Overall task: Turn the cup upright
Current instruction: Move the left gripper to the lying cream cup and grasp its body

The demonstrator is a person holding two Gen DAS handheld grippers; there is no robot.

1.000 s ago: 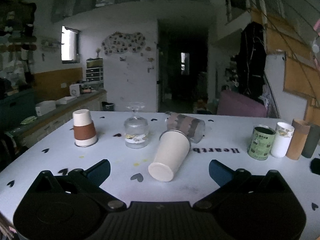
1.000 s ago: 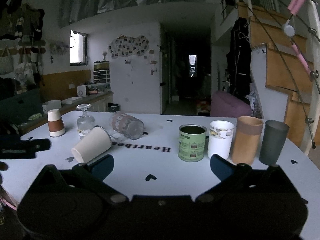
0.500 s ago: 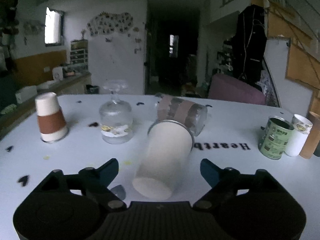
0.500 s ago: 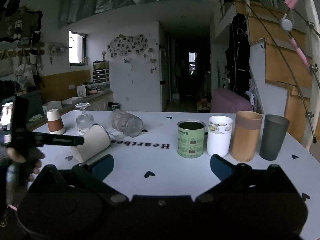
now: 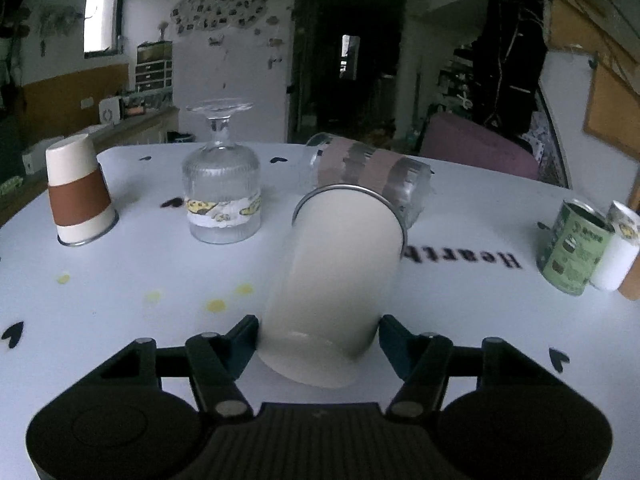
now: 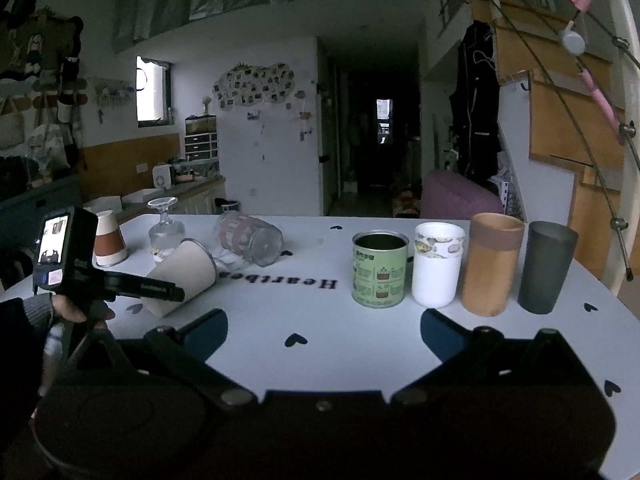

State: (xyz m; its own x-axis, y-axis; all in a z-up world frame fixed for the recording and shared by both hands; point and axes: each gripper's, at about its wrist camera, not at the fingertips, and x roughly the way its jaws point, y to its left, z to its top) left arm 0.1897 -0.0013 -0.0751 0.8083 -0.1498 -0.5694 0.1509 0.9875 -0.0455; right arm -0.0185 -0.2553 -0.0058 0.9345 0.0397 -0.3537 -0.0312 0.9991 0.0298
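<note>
A cream cup [image 5: 336,284] lies on its side on the white table [image 5: 120,280], its base toward me. My left gripper [image 5: 318,340] is open, with a finger on each side of the cup's base end, close to it or just touching. The cup [image 6: 182,276] and the left gripper [image 6: 132,286] also show in the right wrist view. My right gripper [image 6: 324,326] is open and empty above the table's front, well right of the cup.
A clear taped glass [image 5: 368,176] lies on its side behind the cup. An upside-down stemmed glass [image 5: 220,196] and an upside-down brown-banded cup [image 5: 78,196] stand at the left. A green can [image 6: 380,270], white cup [image 6: 438,264], tan cup [image 6: 490,264] and grey cup [image 6: 546,266] stand at the right.
My left gripper has moved forward to the lying cream cup, and its fingers have narrowed around the base end. The right gripper has hardly moved.
</note>
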